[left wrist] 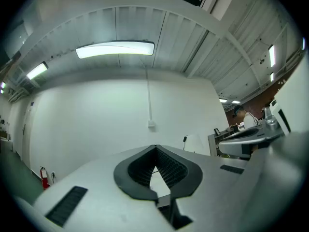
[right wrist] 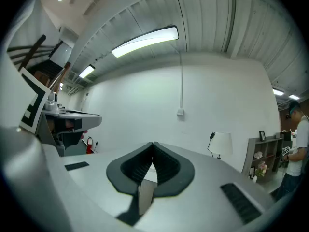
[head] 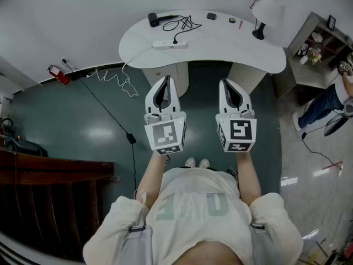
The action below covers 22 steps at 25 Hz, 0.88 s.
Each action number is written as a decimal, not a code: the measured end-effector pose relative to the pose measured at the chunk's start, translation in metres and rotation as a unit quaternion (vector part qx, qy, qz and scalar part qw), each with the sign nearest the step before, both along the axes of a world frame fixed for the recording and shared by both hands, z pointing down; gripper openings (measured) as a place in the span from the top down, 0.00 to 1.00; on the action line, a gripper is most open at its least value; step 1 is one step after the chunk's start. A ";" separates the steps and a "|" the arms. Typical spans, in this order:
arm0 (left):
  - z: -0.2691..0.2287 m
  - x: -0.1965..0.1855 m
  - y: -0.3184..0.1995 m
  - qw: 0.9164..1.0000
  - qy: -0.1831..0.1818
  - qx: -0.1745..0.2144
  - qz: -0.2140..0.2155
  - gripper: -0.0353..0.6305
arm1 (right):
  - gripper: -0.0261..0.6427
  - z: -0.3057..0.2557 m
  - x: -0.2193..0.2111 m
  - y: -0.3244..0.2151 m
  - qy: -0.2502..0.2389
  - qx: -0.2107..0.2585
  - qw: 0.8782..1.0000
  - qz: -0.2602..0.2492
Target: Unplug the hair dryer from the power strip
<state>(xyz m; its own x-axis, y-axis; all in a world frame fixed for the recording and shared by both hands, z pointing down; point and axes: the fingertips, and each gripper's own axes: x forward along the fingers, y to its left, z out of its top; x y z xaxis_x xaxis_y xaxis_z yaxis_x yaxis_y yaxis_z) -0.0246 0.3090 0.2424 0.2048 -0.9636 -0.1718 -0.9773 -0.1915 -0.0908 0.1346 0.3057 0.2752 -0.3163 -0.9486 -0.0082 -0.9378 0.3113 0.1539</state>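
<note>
A white power strip (head: 170,45) lies on the white curved table (head: 231,46) far ahead in the head view, with a black plug (head: 176,40) standing in it. The plug's black cord (head: 186,22) coils back to a black hair dryer (head: 154,19) at the table's far left. My left gripper (head: 165,80) and right gripper (head: 228,84) are held side by side, short of the table and well apart from the strip. Both are shut with nothing between the jaws. In the left gripper view the jaws (left wrist: 155,150) face a white wall; likewise in the right gripper view (right wrist: 153,146).
A white lamp (head: 266,11) stands at the table's right end, with small items (head: 211,16) near it. A shelf unit (head: 320,48) and a person (head: 331,101) are at the right. A fire extinguisher (head: 58,74), floor cables (head: 113,79) and dark wooden furniture (head: 49,175) are left.
</note>
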 end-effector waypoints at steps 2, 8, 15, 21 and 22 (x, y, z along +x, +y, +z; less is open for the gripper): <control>-0.001 -0.002 -0.004 1.000 0.000 0.001 0.001 0.93 | 0.93 0.000 -0.003 -0.004 -0.001 -0.001 1.000 0.001; -0.001 -0.015 -0.018 1.000 -0.001 -0.002 0.003 0.93 | 0.93 -0.001 -0.017 -0.016 0.006 0.000 1.000 0.003; 0.009 -0.040 -0.037 1.000 0.010 -0.009 0.001 0.93 | 0.93 0.013 -0.035 -0.028 0.018 -0.009 1.000 0.008; 0.014 -0.045 -0.062 1.000 0.018 -0.015 -0.003 0.93 | 0.93 0.021 -0.028 -0.047 -0.006 -0.019 1.000 0.004; 0.016 -0.044 -0.067 1.000 0.017 -0.015 -0.003 0.93 | 0.93 0.022 -0.025 -0.051 -0.003 -0.018 1.000 0.003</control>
